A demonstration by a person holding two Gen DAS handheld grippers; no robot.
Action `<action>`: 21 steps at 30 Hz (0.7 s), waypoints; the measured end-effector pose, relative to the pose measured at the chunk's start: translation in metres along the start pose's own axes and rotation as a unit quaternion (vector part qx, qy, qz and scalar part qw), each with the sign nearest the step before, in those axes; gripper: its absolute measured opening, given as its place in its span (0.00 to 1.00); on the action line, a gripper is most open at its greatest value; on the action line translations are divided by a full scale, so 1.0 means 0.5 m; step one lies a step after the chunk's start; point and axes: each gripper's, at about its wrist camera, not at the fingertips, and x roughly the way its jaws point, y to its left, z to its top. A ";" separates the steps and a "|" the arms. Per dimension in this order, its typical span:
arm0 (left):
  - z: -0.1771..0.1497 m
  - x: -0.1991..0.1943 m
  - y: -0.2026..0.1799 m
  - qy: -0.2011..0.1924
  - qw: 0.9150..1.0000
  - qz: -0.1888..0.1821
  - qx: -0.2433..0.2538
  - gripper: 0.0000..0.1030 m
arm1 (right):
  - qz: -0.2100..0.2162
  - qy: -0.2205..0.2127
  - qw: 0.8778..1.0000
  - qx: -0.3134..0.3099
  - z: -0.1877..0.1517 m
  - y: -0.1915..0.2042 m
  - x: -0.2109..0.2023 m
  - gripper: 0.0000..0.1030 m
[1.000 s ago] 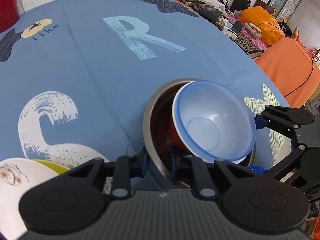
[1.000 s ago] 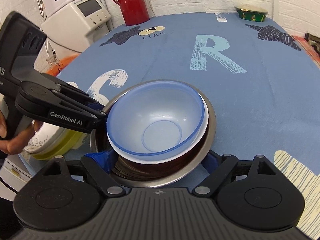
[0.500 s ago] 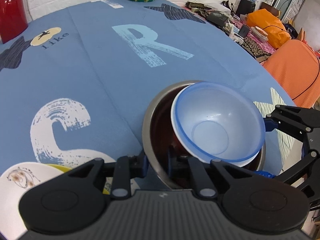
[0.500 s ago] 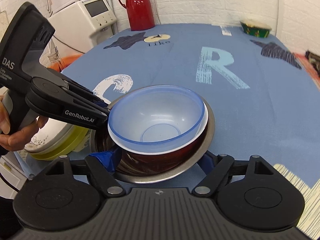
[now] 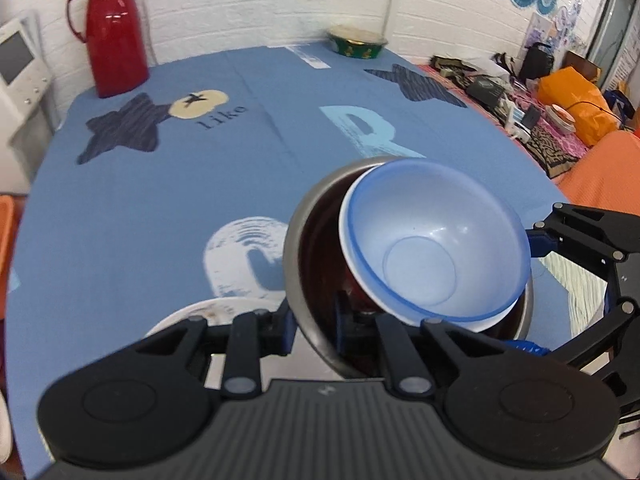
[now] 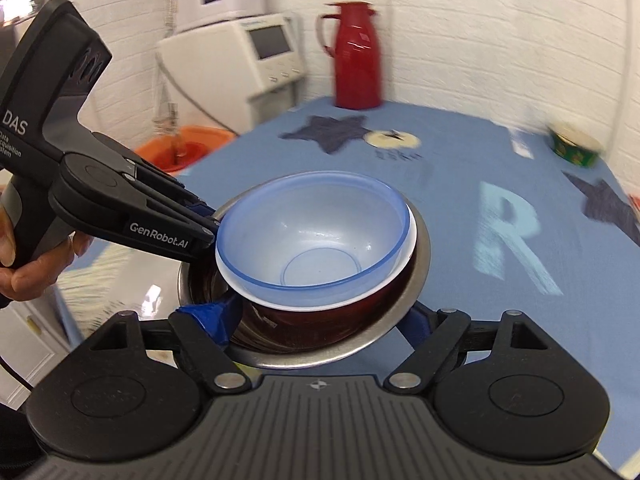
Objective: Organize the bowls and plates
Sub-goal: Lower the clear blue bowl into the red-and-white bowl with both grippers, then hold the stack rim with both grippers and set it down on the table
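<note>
A round desk (image 5: 140,208) under a blue cloth printed with stars and big letters fills most of both views, backed by a white brick wall. At its far edge stands a red flask (image 5: 114,32), with a small green bowl (image 5: 357,42) well apart from it along the same edge; a white appliance (image 6: 256,56) sits off the desk beside the flask. Near the front, a steel bowl (image 5: 316,200) appears lifted clear of the cloth and tilted, though the right wrist view is blurred. Nested in it is a dark red bowl (image 6: 360,300), then a white bowl (image 6: 320,306), then a clear blue bowl (image 5: 436,240) on top, the stack leaning to one side of the steel rim. The left gripper (image 5: 312,326) has its fingers closed across the steel bowl's rim, one pad outside and one inside. The right gripper (image 6: 320,320) has its fingers spread wide, one blue pad (image 6: 212,318) inside the steel rim by the red bowl and the other outside under the rim, so the spread fingers seem to grip the stack. A hand (image 6: 24,264) holds the left gripper's handle. A white plate (image 5: 208,312) lies on the desk just beside the left fingers.
</note>
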 end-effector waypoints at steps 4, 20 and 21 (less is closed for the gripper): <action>-0.052 -0.050 0.062 0.006 0.999 0.049 -0.022 0.08 | 0.049 0.007 0.998 -0.026 0.017 0.068 0.049 0.68; -0.178 -0.030 0.153 0.006 0.996 0.056 -0.068 0.22 | 0.061 0.081 0.995 -0.026 -0.019 0.151 0.153 0.68; -0.178 -0.036 0.155 -0.004 0.996 0.061 -0.068 0.31 | 0.056 0.084 0.995 -0.025 -0.019 0.151 0.149 0.68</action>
